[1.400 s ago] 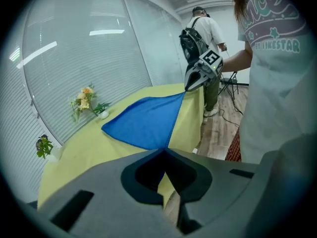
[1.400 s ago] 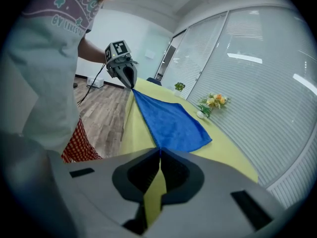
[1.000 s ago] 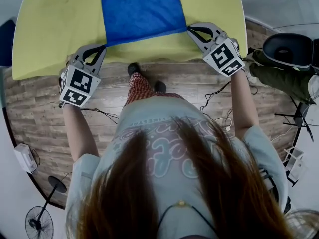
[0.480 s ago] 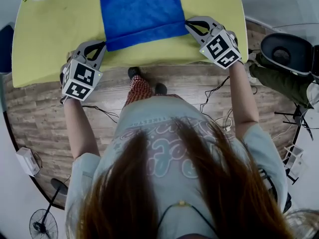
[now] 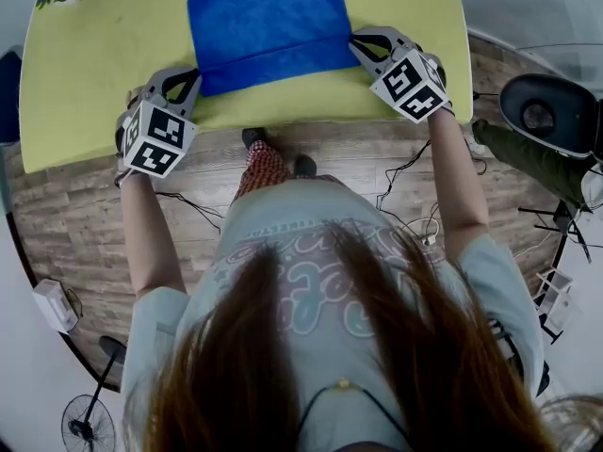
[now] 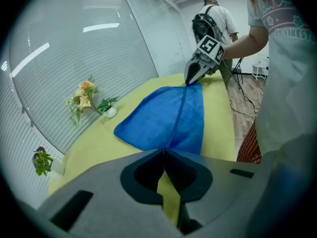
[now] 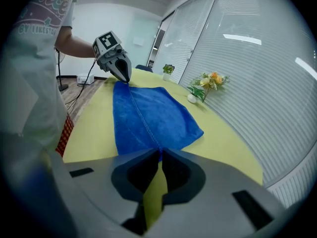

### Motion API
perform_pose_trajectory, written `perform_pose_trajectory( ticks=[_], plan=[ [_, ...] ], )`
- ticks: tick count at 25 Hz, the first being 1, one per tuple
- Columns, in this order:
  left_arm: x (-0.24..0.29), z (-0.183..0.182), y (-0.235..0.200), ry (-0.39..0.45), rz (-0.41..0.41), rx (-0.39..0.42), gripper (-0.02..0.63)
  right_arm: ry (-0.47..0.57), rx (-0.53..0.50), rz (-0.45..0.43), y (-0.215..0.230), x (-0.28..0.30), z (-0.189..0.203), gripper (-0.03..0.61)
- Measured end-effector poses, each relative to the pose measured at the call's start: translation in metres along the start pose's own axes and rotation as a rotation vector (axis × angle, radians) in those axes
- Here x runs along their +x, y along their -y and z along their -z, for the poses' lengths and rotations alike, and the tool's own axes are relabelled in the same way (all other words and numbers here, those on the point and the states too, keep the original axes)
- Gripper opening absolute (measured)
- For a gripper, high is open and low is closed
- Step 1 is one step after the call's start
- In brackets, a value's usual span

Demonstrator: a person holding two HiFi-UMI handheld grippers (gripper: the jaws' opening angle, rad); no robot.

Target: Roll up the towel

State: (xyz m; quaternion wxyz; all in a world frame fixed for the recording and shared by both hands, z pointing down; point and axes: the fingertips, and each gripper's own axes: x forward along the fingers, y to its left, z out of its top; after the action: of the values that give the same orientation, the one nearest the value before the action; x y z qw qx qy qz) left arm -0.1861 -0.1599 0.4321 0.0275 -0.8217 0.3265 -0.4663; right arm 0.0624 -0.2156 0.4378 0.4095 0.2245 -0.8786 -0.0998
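Note:
A blue towel (image 5: 268,22) lies on the yellow table (image 5: 94,55), its near edge doubled over toward the far side. My left gripper (image 5: 196,81) is shut on the towel's near left corner, and my right gripper (image 5: 354,43) is shut on its near right corner. In the left gripper view the jaws (image 6: 164,150) meet on the towel (image 6: 166,118) at its hem, with the right gripper (image 6: 190,81) at the far end. The right gripper view shows its jaws (image 7: 160,151) pinching the towel (image 7: 148,115), the left gripper (image 7: 128,81) opposite.
A vase of flowers (image 6: 89,100) and a small potted plant (image 7: 168,69) stand along the table's far side. The table's near edge runs just under both grippers. A dark chair (image 5: 546,116) is at the right, a fan (image 5: 89,427) on the wooden floor, and a person (image 6: 215,19) stands behind.
Both grippers have moved away from the body over the table, carrying the towel's near edge with them. The towel now looks shorter, folded over itself.

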Motion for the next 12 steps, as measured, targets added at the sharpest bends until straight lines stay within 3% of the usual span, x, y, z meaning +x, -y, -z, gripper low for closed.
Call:
perform_pose_trajectory(
  ticks=[7, 12],
  plan=[
    [0.003, 0.012, -0.013, -0.01, -0.081, -0.03, 0.015, -0.035, 0.079, 0.03, 0.006, 0.003, 0.016, 0.047],
    [-0.027, 0.006, -0.032, 0.093, -0.17, -0.145, 0.015, 0.019, 0.111, 0.084, 0.017, -0.02, 0.016, 0.054]
  ],
)
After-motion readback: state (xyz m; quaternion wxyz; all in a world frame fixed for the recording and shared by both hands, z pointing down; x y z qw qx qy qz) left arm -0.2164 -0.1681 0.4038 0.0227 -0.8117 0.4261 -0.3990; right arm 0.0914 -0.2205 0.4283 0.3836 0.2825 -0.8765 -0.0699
